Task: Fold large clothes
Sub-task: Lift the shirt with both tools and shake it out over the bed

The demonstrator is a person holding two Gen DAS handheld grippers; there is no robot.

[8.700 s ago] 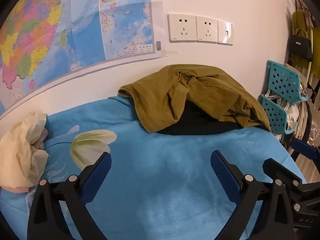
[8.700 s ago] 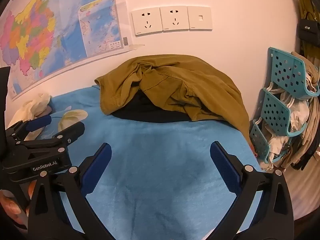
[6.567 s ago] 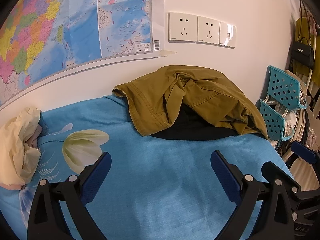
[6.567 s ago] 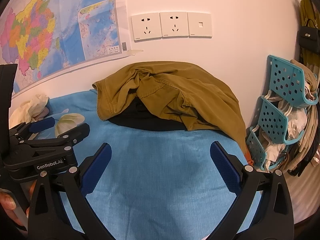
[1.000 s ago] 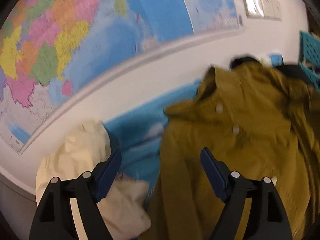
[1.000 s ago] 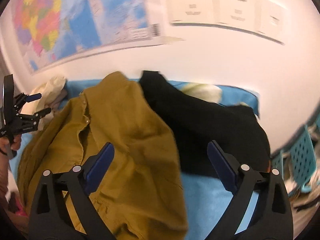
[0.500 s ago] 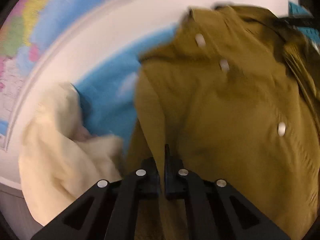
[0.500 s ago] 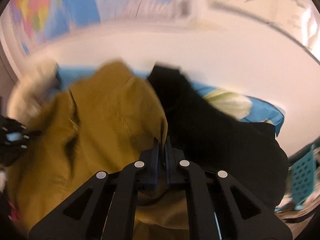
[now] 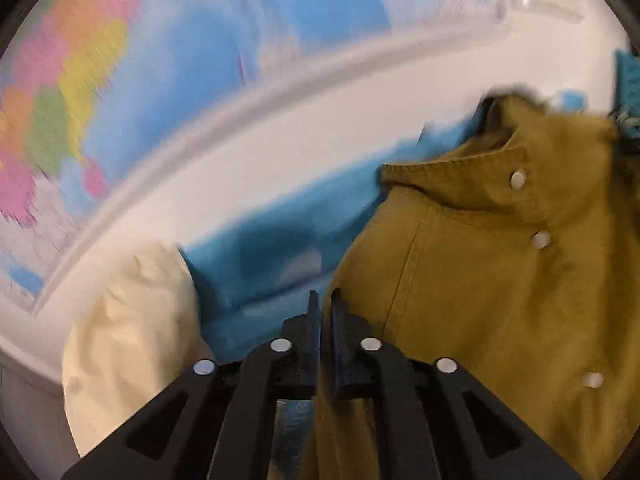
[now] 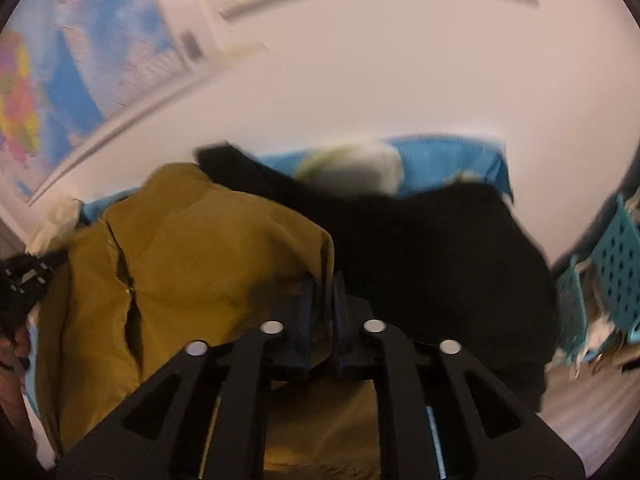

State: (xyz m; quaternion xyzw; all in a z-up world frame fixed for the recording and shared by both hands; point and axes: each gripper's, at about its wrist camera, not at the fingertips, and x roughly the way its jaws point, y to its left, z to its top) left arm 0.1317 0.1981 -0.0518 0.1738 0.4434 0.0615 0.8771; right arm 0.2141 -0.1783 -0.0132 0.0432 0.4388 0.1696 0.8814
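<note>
Two narrow jaws of the left gripper [image 9: 325, 300] pinch the left edge of the mustard shirt [image 9: 500, 288] and are easing apart. The shirt spreads to its right; a cream garment [image 9: 132, 328] bunches to its left, bare blue sheet [image 9: 260, 256] ahead. A second ago these jaws stood wide.

The right gripper [image 10: 323, 280] clamps the shirt's right hem [image 10: 326, 252], jaws likewise opening slightly. Black clothing [image 10: 440, 248] lies ahead-right, a teal basket [image 10: 616, 276] far right. Earlier, the shirt lay heaped by the wall.
</note>
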